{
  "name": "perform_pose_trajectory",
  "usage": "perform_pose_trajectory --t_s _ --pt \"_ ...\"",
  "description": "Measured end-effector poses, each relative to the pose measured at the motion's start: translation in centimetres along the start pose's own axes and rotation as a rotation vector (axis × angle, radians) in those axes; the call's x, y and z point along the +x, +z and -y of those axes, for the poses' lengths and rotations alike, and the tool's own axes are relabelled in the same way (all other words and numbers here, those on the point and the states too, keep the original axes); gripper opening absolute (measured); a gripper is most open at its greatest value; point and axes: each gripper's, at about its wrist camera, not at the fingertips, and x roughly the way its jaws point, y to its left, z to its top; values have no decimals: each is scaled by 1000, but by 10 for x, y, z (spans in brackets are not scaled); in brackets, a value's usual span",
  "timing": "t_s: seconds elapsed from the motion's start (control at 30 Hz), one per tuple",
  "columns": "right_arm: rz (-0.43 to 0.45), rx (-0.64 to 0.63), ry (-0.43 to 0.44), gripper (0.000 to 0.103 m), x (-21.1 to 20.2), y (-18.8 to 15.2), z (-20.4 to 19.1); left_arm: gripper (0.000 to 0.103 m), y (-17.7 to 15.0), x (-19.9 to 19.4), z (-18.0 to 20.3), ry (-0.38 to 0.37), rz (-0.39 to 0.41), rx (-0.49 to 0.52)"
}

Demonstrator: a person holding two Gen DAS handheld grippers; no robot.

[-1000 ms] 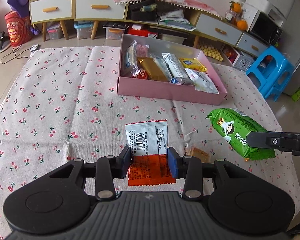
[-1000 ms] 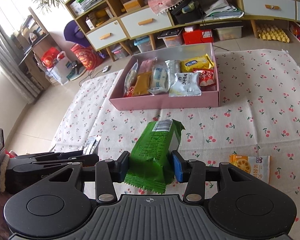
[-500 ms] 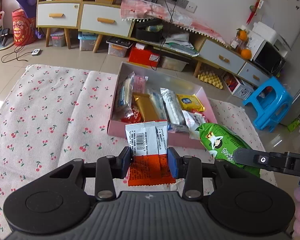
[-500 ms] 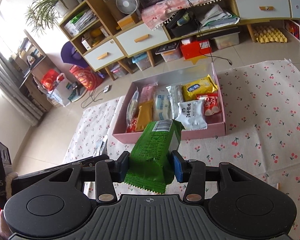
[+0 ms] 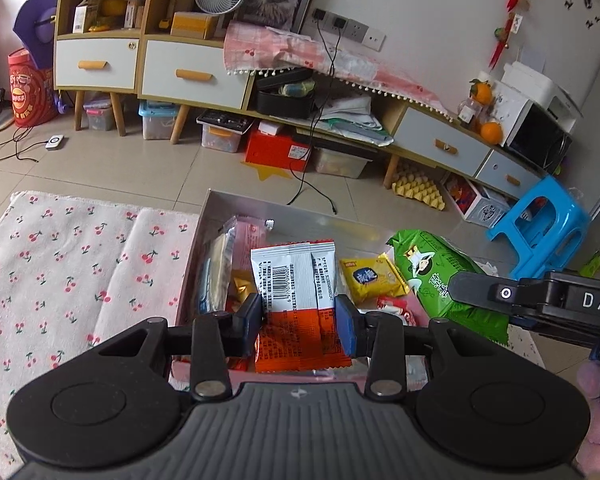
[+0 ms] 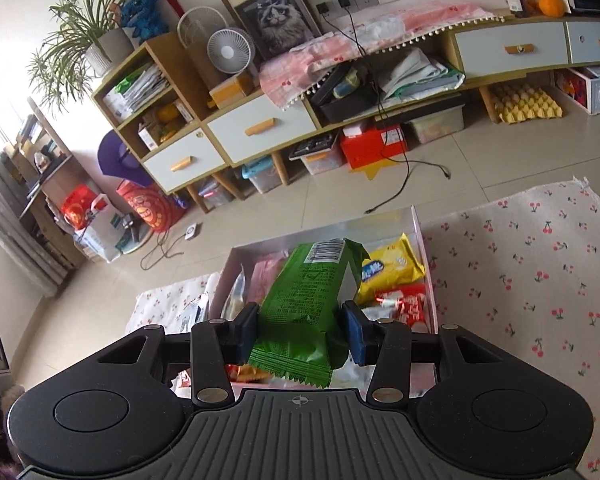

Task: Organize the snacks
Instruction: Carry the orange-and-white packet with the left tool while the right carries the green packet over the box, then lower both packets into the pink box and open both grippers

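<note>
Both held packets have moved from cloth to over the pink box [image 5: 204,216].

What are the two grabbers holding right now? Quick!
Left gripper: closed on the orange and white snack packet.
Right gripper: closed on the green snack bag.
</note>
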Motion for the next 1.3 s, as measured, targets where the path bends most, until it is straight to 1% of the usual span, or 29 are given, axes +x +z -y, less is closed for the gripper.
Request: perform_pose_trajectory --t_s 0.17,0.3,0.47,0.83,0.87,0.93,0.97,1.0,1.07,1.1,1.13,1.2,1.3 --pt "12 17 -6 44 23 3 15 36 3 14 -1 -5 24 1" --pt "5 30 -7 44 37 4 27 36 1 25 1 -2 24 5" --pt "20 48 2 44 45 6 38 36 -2 31 2 -2 31 14" --pt "0 80 10 44 59 5 48 37 -1 41 3 17 39 14" --pt "-4 79 15 46 59 5 47 39 0 41 3 20 36 13" --pt "-7 86 26 50 59 5 48 51 -1 42 3 31 40 11" --pt "-8 94 37 54 59 7 49 54 -1 41 3 30 40 11" --pt "-8 99 42 61 59 7 49 58 -1 41 3 32 39 11" --pt "1 104 42 69 56 9 49 63 -1 40 3 38 38 9" --pt "5 103 41 70 54 9 49 68 -1 40 3 41 37 7" --pt "5 102 39 70 53 9 48 70 -1 39 4 44 37 6" --pt "6 106 33 72 50 10 48 72 0 36 5 45 35 6" --pt "10 109 26 75 42 11 47 76 1 31 9 51 35 10"
